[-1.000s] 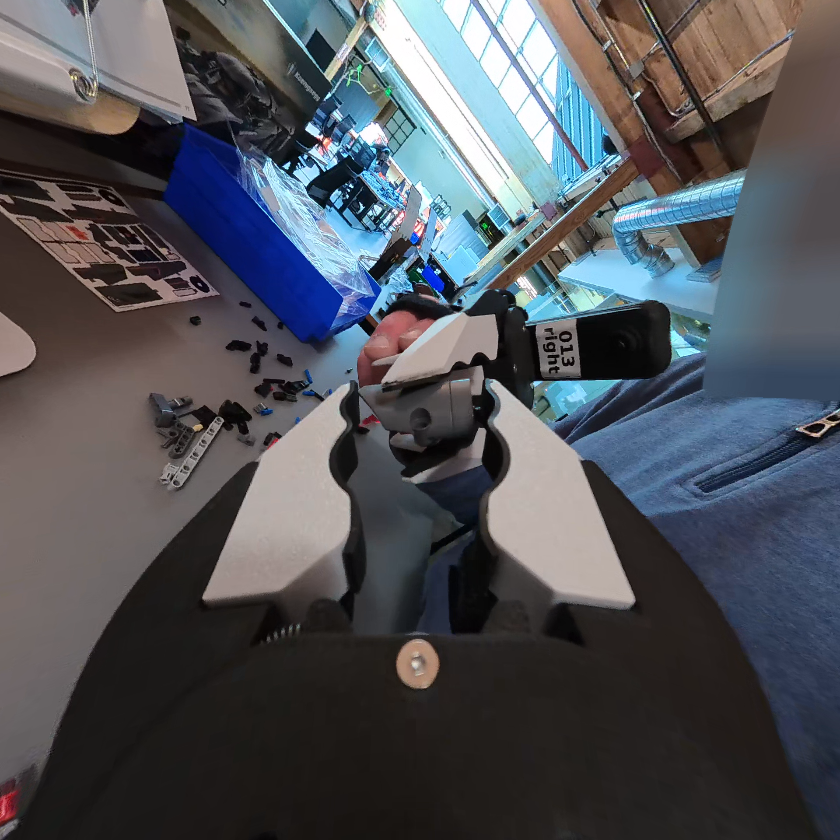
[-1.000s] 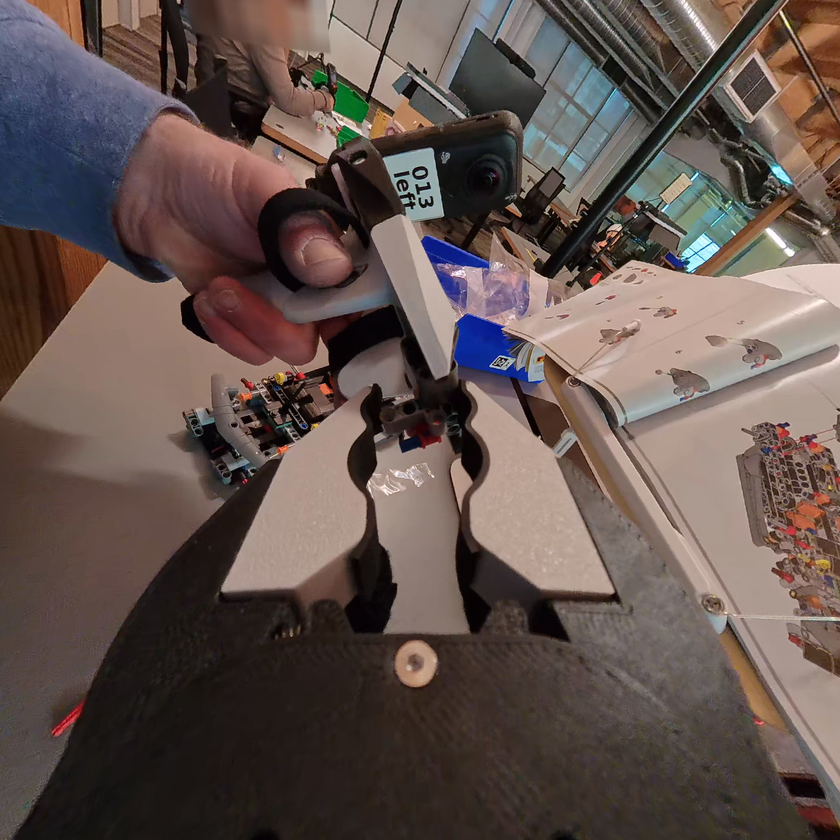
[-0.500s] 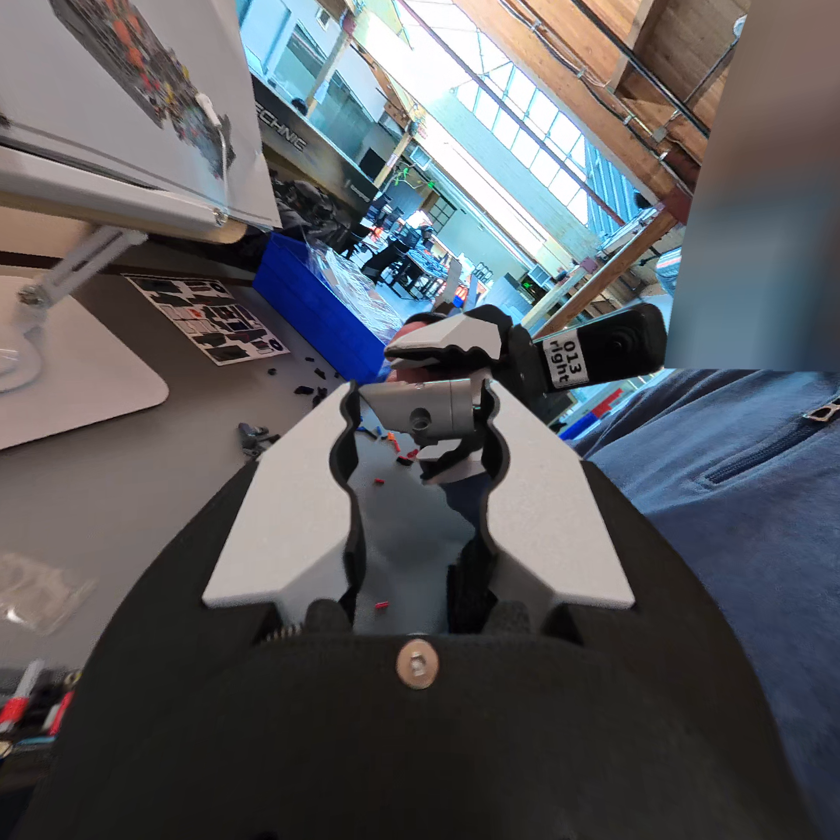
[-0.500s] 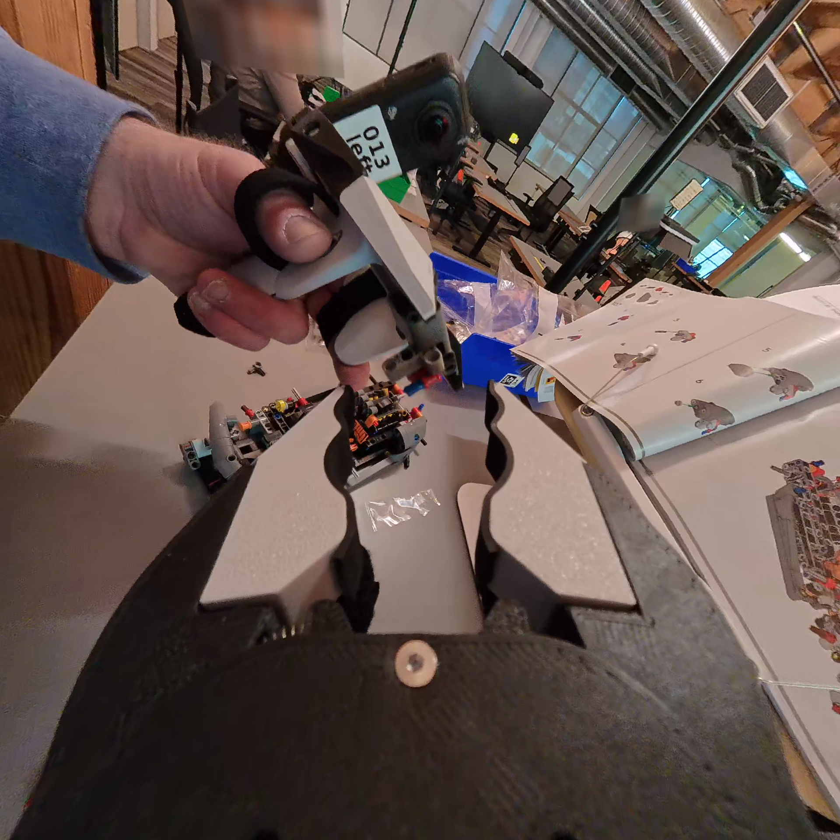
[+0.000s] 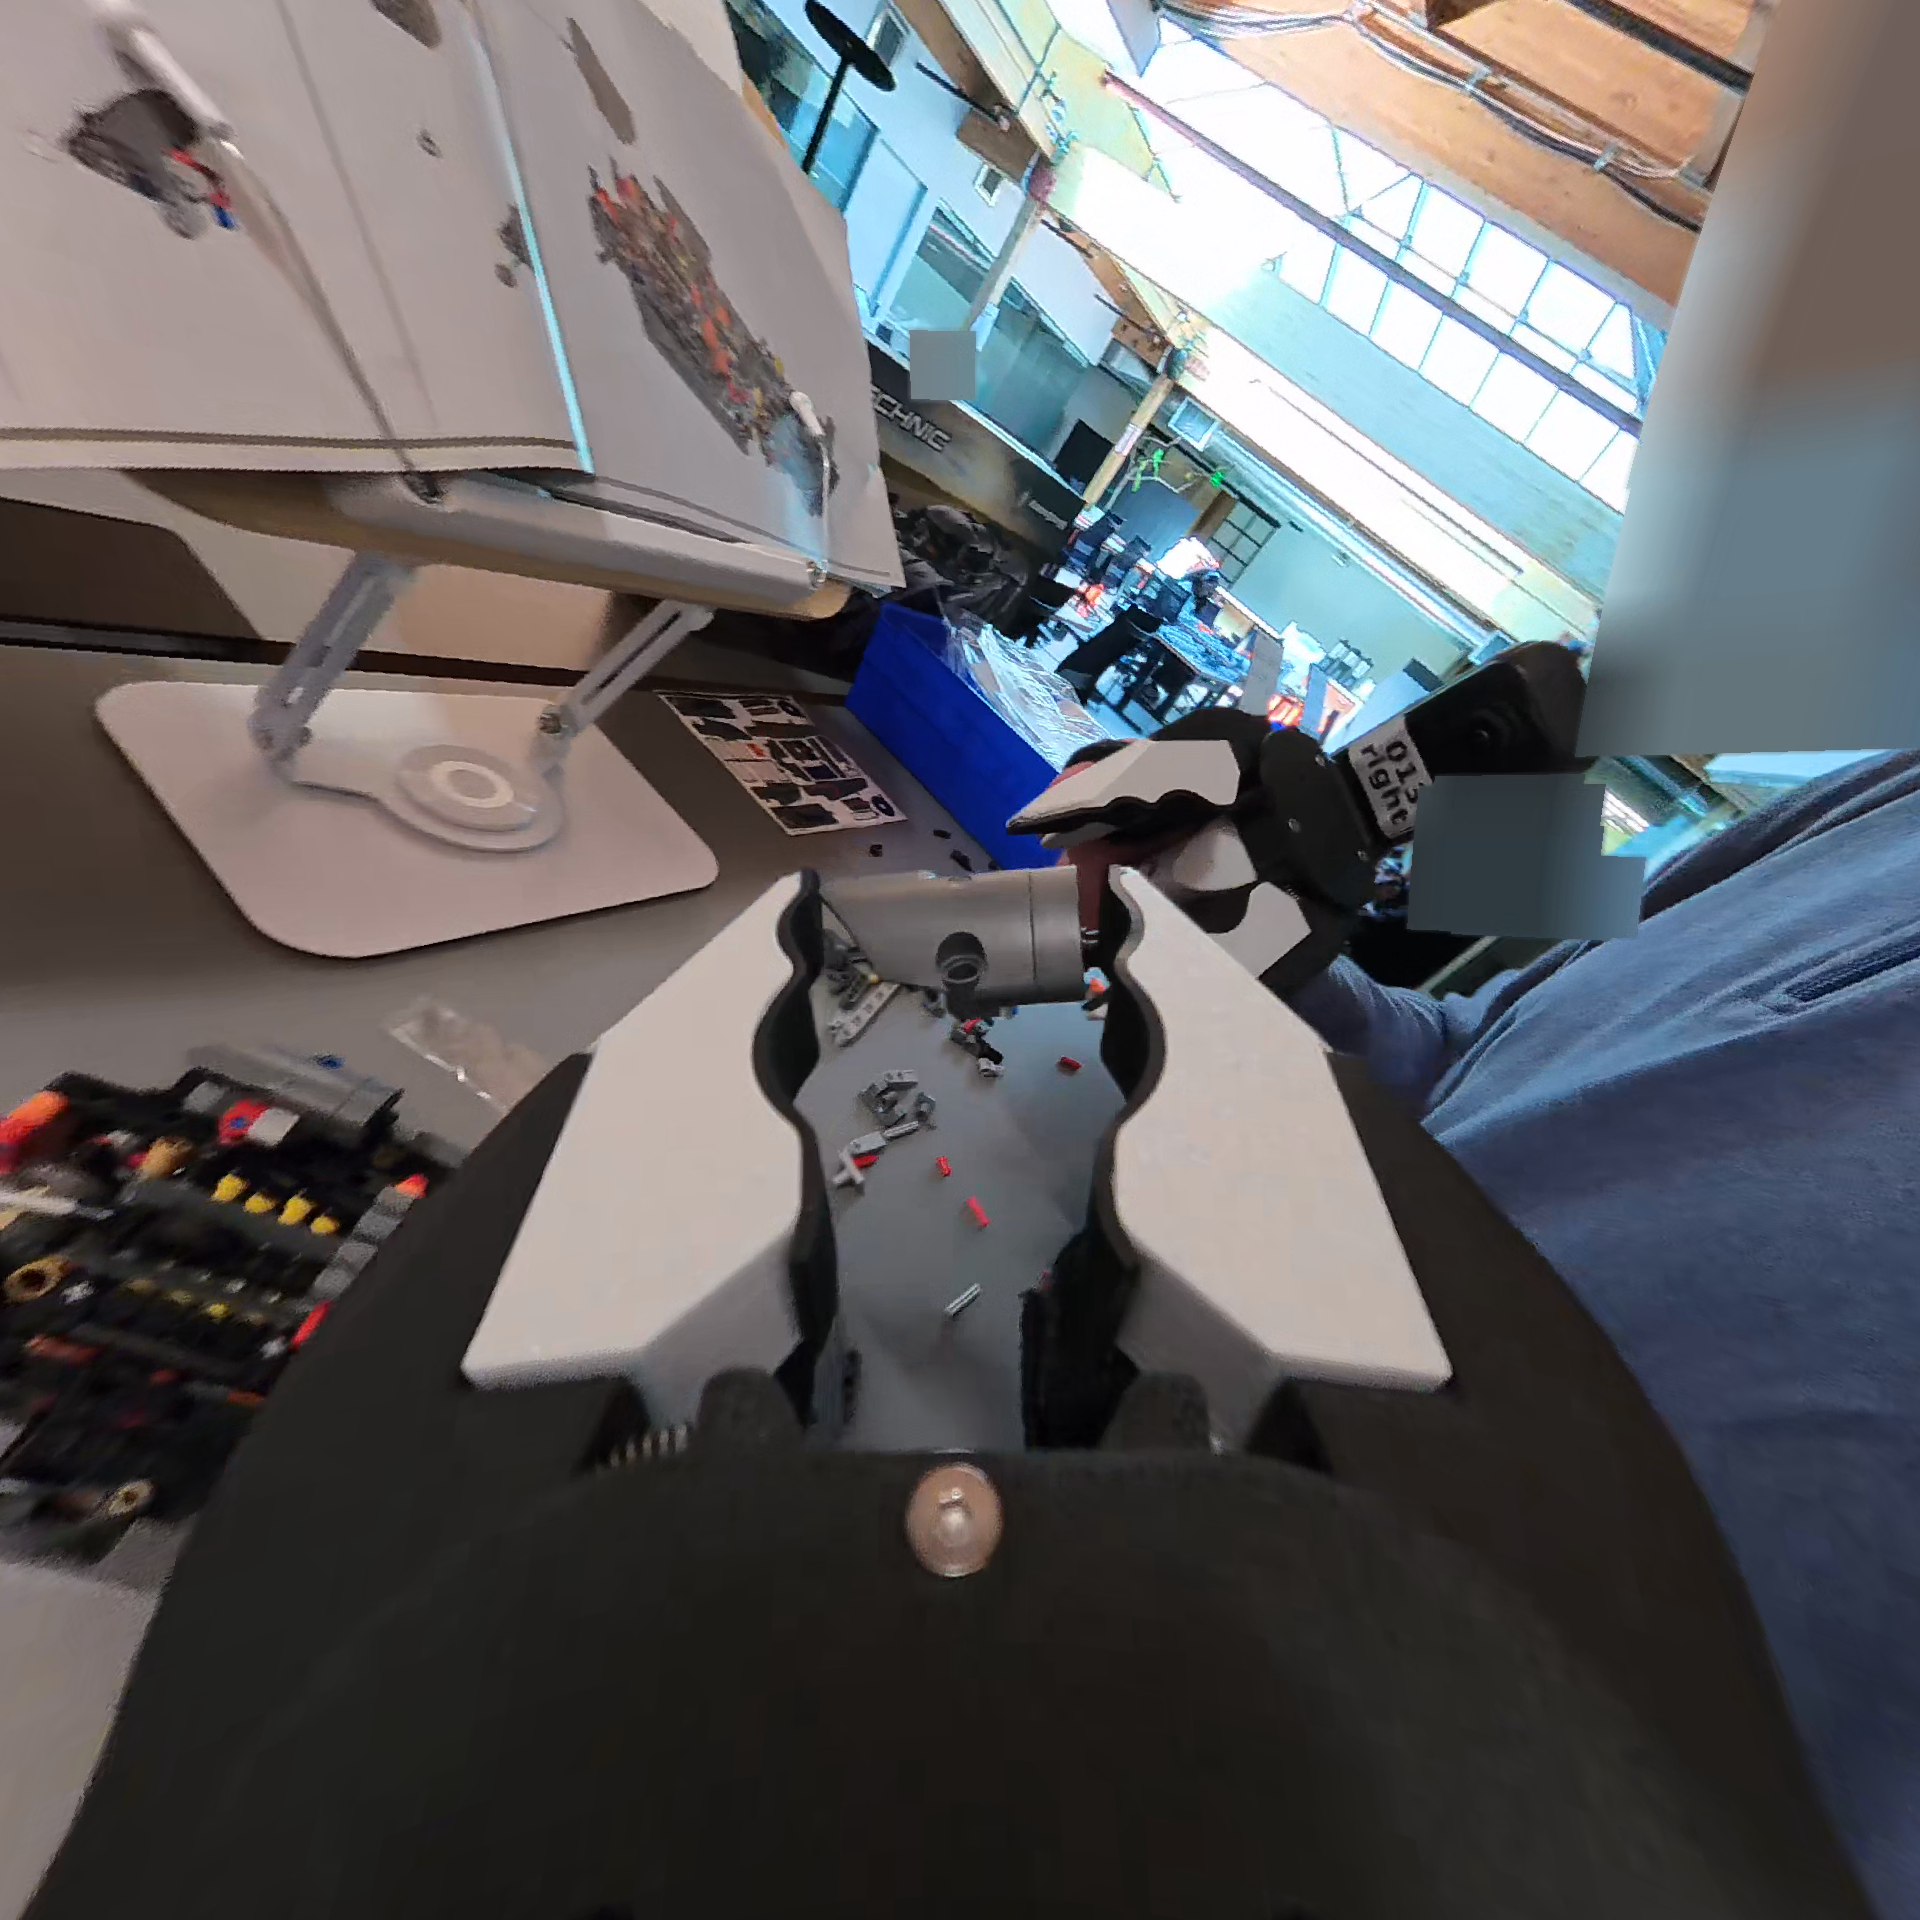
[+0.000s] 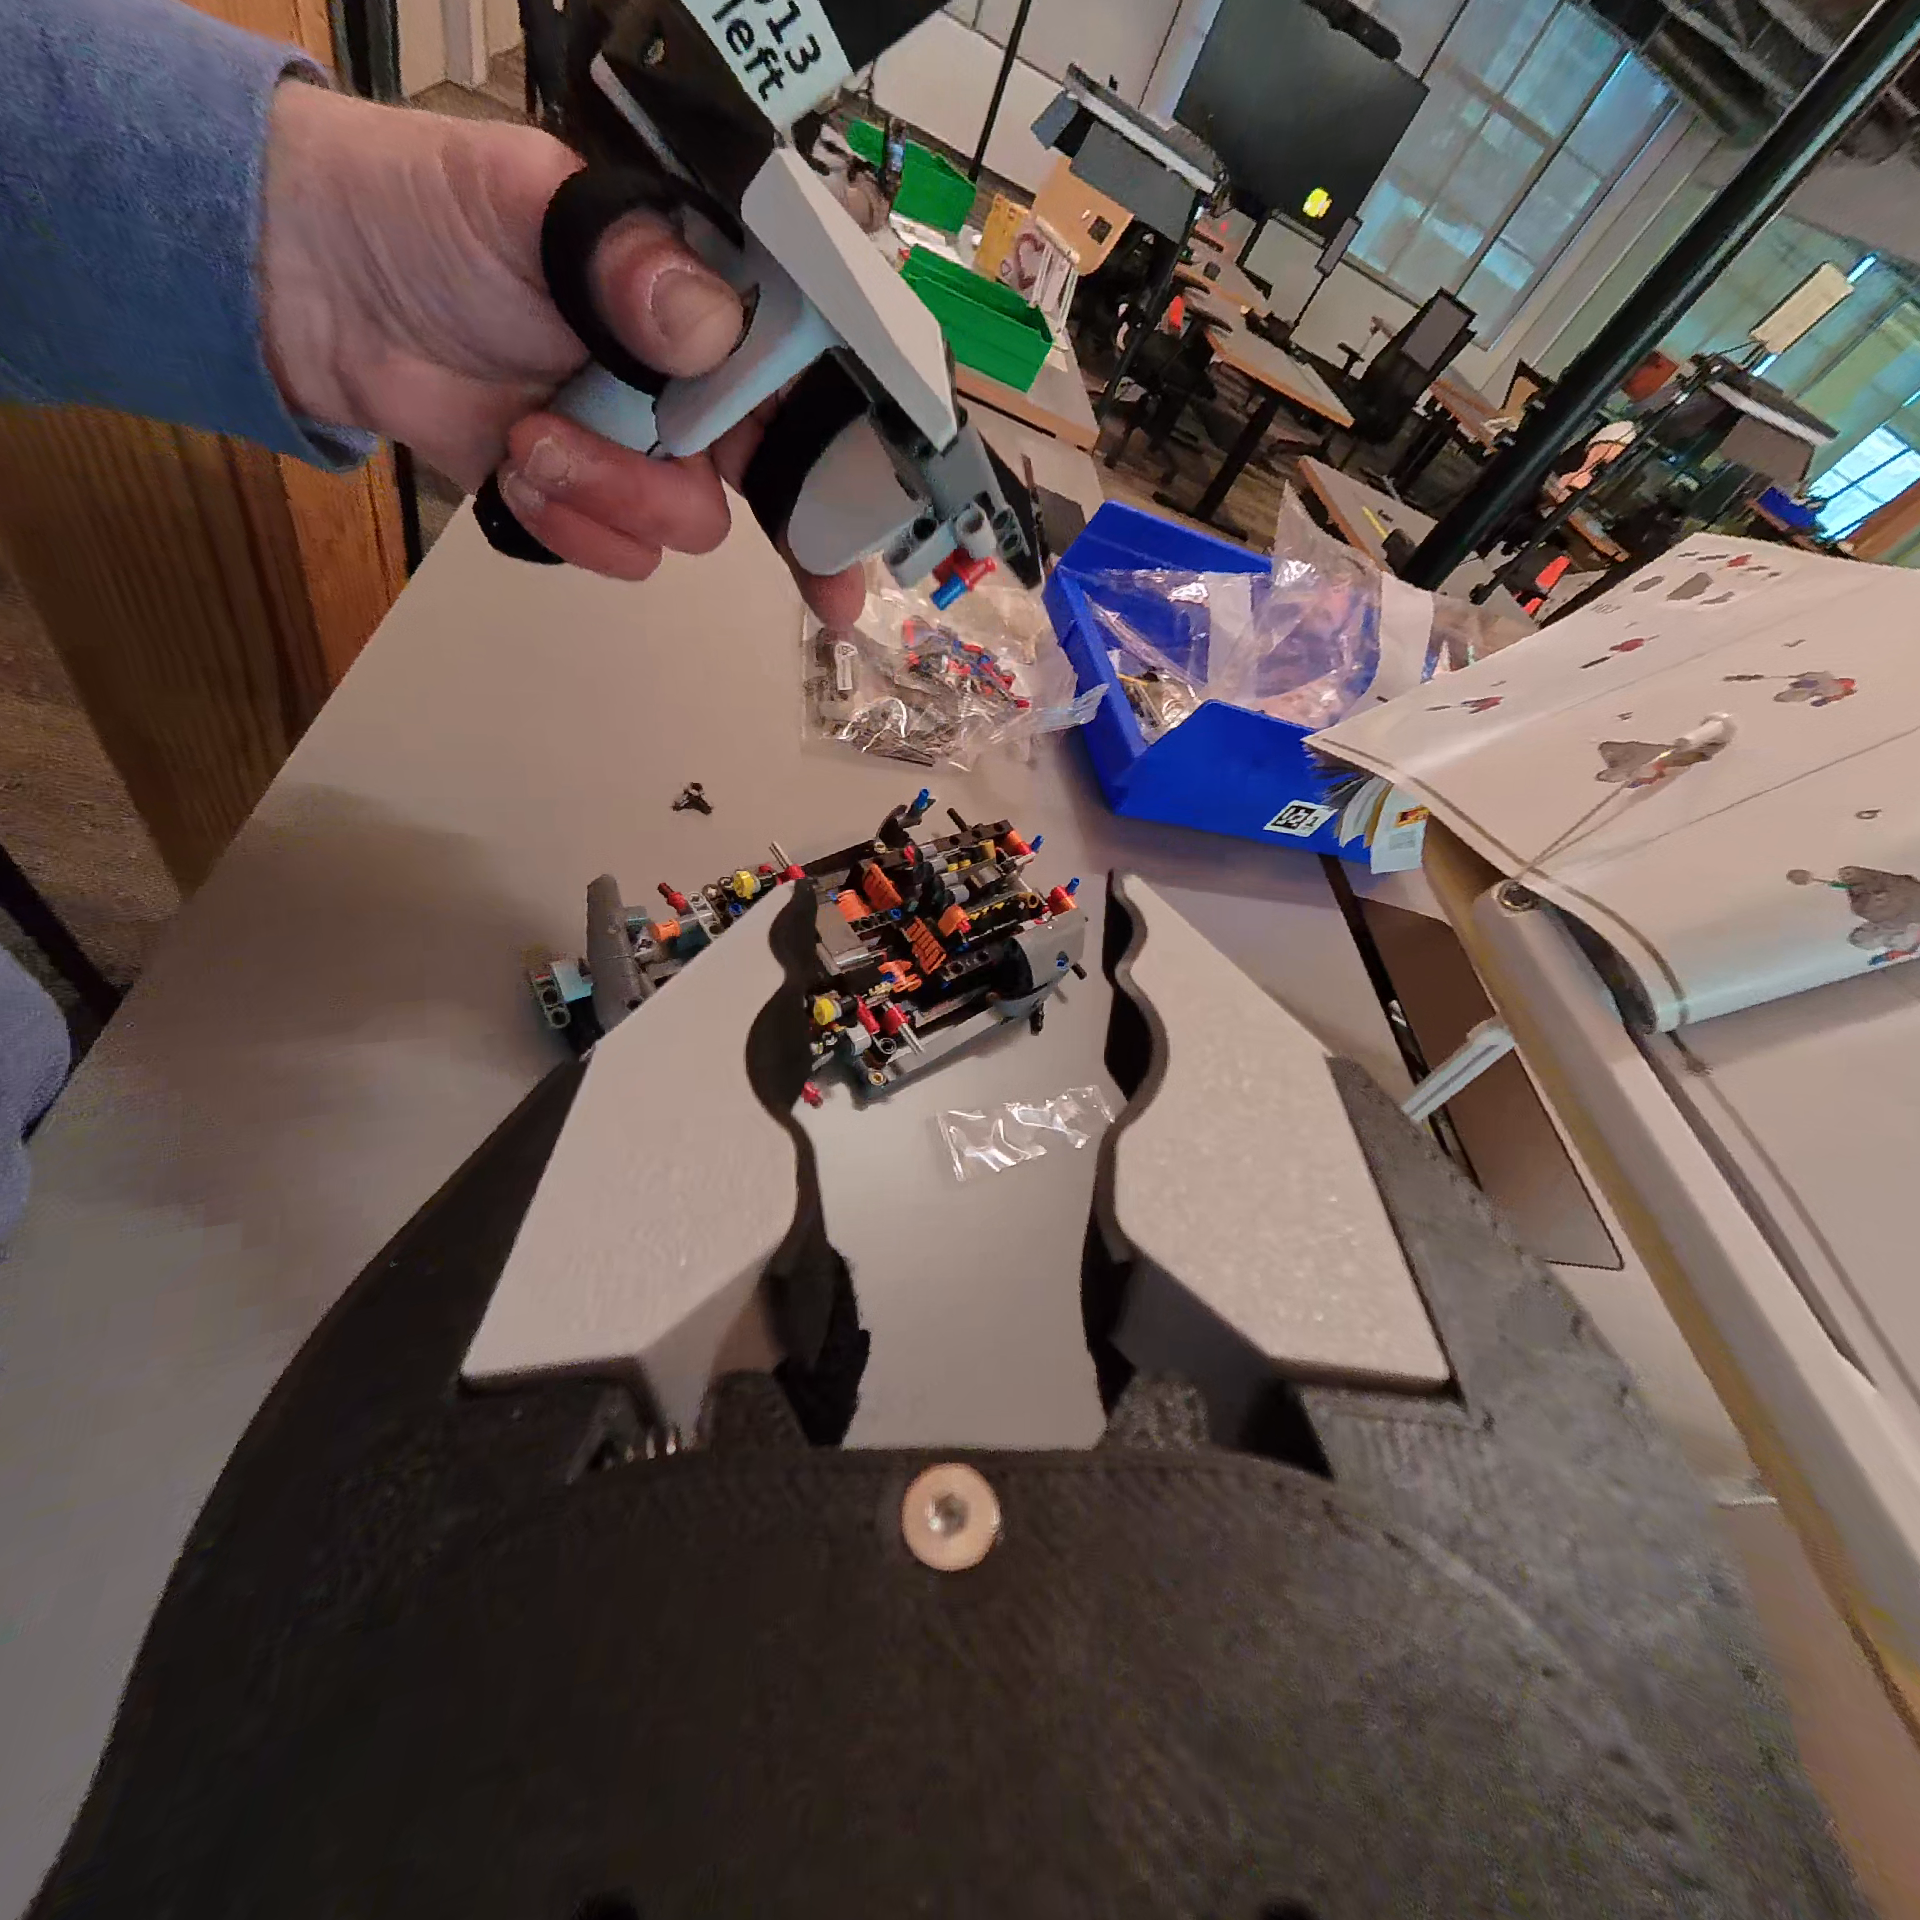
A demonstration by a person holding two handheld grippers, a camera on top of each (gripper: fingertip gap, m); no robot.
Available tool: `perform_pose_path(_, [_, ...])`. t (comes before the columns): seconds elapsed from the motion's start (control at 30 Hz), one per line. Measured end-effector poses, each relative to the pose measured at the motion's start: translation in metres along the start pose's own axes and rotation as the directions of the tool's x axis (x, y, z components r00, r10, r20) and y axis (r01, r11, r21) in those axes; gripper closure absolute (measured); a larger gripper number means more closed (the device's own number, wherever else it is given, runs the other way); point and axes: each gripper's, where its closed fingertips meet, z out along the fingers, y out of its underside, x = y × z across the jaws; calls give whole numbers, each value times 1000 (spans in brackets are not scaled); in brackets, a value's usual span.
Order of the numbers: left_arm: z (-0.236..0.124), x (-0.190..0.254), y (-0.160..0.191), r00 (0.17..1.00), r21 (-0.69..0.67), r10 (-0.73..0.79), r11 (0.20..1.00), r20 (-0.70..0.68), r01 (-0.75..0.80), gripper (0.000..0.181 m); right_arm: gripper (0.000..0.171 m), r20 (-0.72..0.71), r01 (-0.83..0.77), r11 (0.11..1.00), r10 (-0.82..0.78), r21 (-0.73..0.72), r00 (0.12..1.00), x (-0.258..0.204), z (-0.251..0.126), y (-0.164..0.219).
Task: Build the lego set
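Observation:
My left gripper (image 5: 961, 904) is shut on a grey Lego piece (image 5: 966, 940), a rounded part with a socket. In the right wrist view the left gripper (image 6: 935, 488) is held in the air above the table, and the piece (image 6: 951, 525) shows red and blue pins at its end. My right gripper (image 6: 961, 904) is open and empty, apart from the left one; it also shows in the left wrist view (image 5: 1143, 842). The half-built Lego model (image 6: 935, 966), black with orange, yellow and red parts, lies on the grey table below it and shows blurred in the left wrist view (image 5: 156, 1226).
An open instruction book (image 5: 416, 260) rests on a white stand (image 5: 416, 810). A blue bin (image 6: 1195, 748) with plastic bags and a bag of parts (image 6: 914, 675) lie beyond the model. Loose parts (image 5: 894, 1101), a sticker sheet (image 5: 800, 758) and a small clear bag (image 6: 1023, 1127) lie on the table. The gap from one gripper's tips to the other's is roughly 9 centimetres. Left tips and right tips are each some 20 centimetres from the half-built Lego model (image 6: 935, 966).
My right gripper has opened and drawn back from the grey piece. My left gripper has kept the piece, lifted it and swung toward the book stand.

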Motion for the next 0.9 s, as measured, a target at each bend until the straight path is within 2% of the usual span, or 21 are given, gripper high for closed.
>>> perform_pose_path(0.23, [-32, -12, -1, 998, 37, 8, 999, 66, -11, 129, 114, 59, -26, 999, 29, -45, 998, -8, 18, 2])
perform_pose_path(0.4, [-52, -19, -1, 995, 69, 8, 998, 95, -15, 129, 104, 113, -206, 948, 239, -242, 965, -15, 48, 37])
perform_pose_path(0.53, [-69, -26, -1, 995, 114, -2, 993, 101, -10, 129, 103, 95, -238, 920, 280, -312, 955, -17, 73, 55])
perform_pose_path(0.6, [-77, -29, -3, 997, 158, -18, 987, 71, 7, 129, 103, 89, -250, 909, 294, -333, 952, -18, 84, 59])
perform_pose_path(0.77, [-104, -32, -16, 986, 339, -125, 928, -111, 155, 130, 103, 87, -239, 884, 297, -401, 951, -26, 106, 76])
perform_pose_path(0.9, [-116, -34, -18, 975, 378, -142, 904, -173, 199, 130, 103, 86, -234, 873, 297, -428, 951, -32, 117, 85])
